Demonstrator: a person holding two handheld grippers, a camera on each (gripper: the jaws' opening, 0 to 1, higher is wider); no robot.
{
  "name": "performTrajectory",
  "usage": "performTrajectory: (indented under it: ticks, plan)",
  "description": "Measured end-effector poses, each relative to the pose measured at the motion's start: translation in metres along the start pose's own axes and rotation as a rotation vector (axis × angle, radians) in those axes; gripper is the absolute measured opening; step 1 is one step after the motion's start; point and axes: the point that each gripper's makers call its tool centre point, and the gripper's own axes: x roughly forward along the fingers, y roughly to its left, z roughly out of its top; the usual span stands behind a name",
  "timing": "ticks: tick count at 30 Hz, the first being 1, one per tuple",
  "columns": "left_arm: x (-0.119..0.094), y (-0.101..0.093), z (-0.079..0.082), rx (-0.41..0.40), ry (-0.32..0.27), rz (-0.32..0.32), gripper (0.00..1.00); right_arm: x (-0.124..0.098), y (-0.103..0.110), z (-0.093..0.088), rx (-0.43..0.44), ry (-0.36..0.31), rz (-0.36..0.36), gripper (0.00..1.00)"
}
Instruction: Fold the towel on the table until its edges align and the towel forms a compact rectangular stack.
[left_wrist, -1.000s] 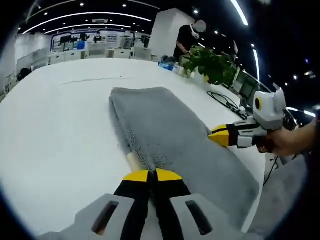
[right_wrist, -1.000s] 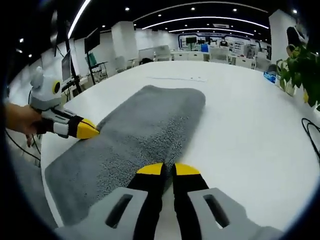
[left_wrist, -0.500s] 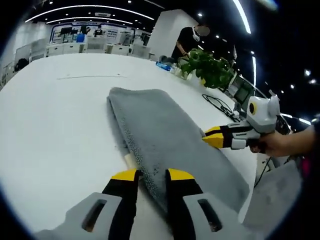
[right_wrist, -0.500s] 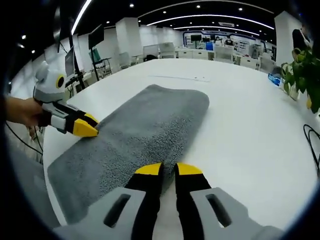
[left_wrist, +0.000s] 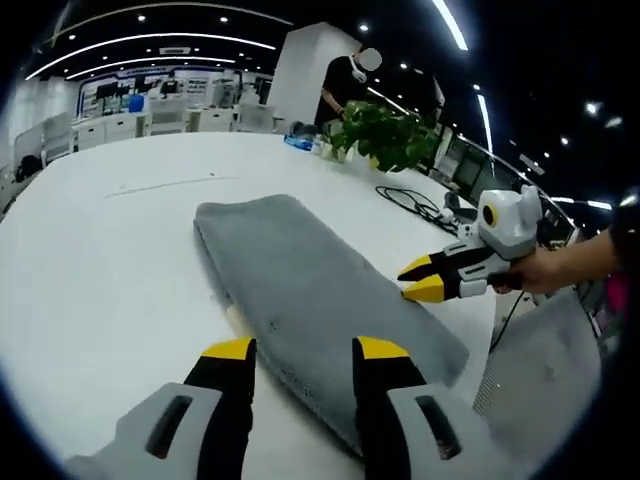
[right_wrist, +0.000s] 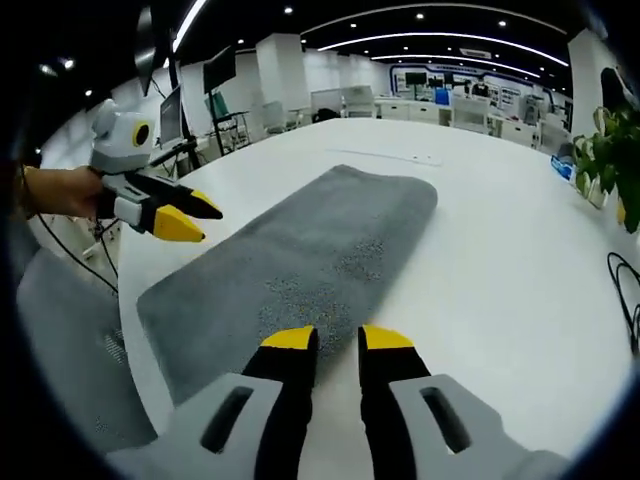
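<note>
The grey towel (left_wrist: 310, 295) lies flat on the white table (left_wrist: 110, 260) as a long folded strip, one long side showing doubled layers in the left gripper view; in the right gripper view the same towel (right_wrist: 300, 255) runs away from the near edge of the table (right_wrist: 500, 260) toward the middle.

The left gripper (left_wrist: 305, 350) has its yellow-tipped jaws spread apart, one on each side of the near end of the towel and holding nothing; seen from the other side, the left gripper (right_wrist: 195, 215) hangs open in a person's hand (right_wrist: 60, 190), just off the towel's long edge and not touching it.

The right gripper (right_wrist: 338, 340) sits above the towel's near edge with a narrow gap between its jaws — nothing pinched there; in the left gripper view the right gripper (left_wrist: 415, 278) shows its two tips parted beside the towel's far long side, held by a hand (left_wrist: 545, 270).

Beyond the towel stand a leafy plant (left_wrist: 385, 135) and a loose black cable (left_wrist: 410, 200) — both on the table; a person (left_wrist: 345, 85) in dark clothes stands behind the plant.
</note>
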Motion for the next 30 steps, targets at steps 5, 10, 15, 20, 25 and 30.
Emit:
performTrajectory:
  ticks: [5, 10, 15, 20, 25, 30]
  plan:
    - [-0.011, -0.016, -0.012, 0.13, 0.046, -0.038, 0.42, -0.013, 0.011, -0.005, -0.015, 0.004, 0.014, 0.16]
    - [-0.02, -0.042, -0.024, 0.257, 0.09, -0.114, 0.41, -0.022, 0.029, -0.009, -0.061, 0.02, 0.071, 0.15]
    - [-0.025, -0.065, -0.037, 0.369, 0.129, -0.183, 0.39, -0.032, 0.05, -0.011, -0.137, 0.03, 0.133, 0.16]
    - [-0.028, -0.082, -0.045, 0.419, 0.138, -0.234, 0.37, -0.04, 0.077, -0.007, -0.128, -0.006, 0.236, 0.15]
    - [-0.028, -0.084, -0.064, 0.5, 0.216, -0.246, 0.36, -0.045, 0.094, -0.022, -0.198, 0.049, 0.296, 0.16]
    - [-0.025, -0.076, -0.075, 0.599, 0.26, -0.206, 0.37, -0.048, 0.099, -0.042, -0.239, 0.106, 0.336, 0.21]
